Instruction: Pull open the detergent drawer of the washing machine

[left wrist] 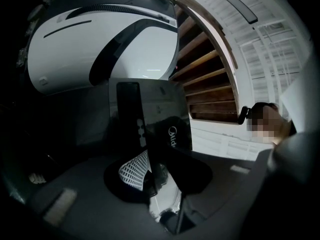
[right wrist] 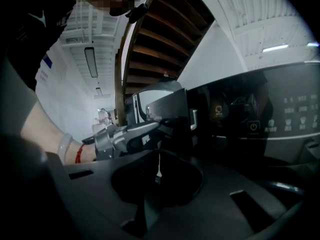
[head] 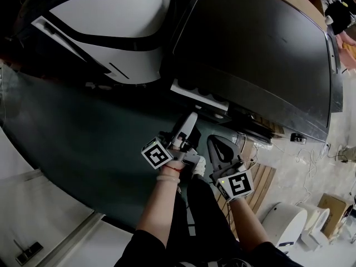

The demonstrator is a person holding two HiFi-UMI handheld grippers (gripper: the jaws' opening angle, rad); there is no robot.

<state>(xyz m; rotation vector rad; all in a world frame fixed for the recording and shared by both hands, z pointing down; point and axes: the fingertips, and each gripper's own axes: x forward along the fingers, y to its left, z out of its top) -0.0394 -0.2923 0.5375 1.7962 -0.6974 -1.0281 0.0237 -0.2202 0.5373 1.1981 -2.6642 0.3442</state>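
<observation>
Detergent drawer (head: 196,90) at the upper left corner of the washing machine (head: 261,54) front, under the edge of the broad dark lid. Stands partly out of the cabinet, with pale compartments bared to the head view. Carries a glossy dark front panel with white lettering, close up in the left gripper view (left wrist: 171,121). Left hand-held gripper (head: 191,117), gripped by the left hand (head: 173,168), reaching up to that panel. Clamps on it, with a ribbed pad (left wrist: 131,170) against one face and the panel's thin edge between the jaws. Shows the same hold from the side in the right gripper view, fingertips (right wrist: 167,121) at the drawer front (right wrist: 165,101). Right hand-held gripper (head: 214,142) just beside the left one, lower and apart from the drawer. Keeps its jaws together on nothing, only a sliver of light between them (right wrist: 159,166). Faces the control panel (right wrist: 280,119) with its lit icons. White and black appliance (head: 105,26) left of the machine, and wooden staircase (left wrist: 205,74) behind.
</observation>
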